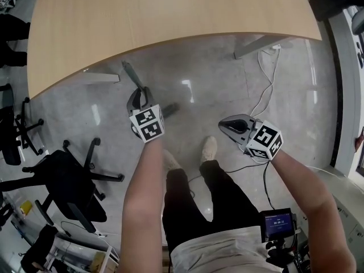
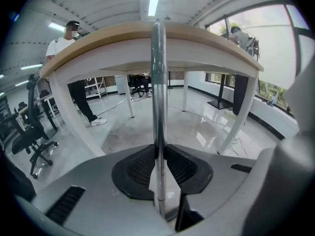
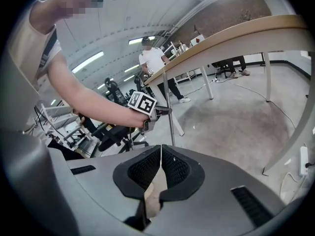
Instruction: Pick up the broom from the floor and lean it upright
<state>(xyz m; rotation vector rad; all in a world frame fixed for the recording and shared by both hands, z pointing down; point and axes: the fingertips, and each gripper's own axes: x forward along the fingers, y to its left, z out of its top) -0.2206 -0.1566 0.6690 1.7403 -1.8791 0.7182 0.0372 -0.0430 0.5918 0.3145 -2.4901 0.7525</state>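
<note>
Near curved light-wood table (image 1: pixel 170 16) edge, my left tongs (image 2: pixel 158 151) clamped on shiny silver metal broom handle (image 2: pixel 158 82), handle upright. My right tongs (image 3: pixel 161 151) pressed together, empty, apart from handle.

The head camera looks steeply down on the grey polished floor (image 1: pixel 216 78), with the curved light wooden table top (image 1: pixel 170 16) at the upper edge. The left gripper camera sits close behind the left gripper (image 2: pixel 158 149) and faces this table from low down. The right gripper camera, close behind the right gripper (image 3: pixel 161 149), faces leftwards; it shares the table and the left gripper with the head view.
</note>
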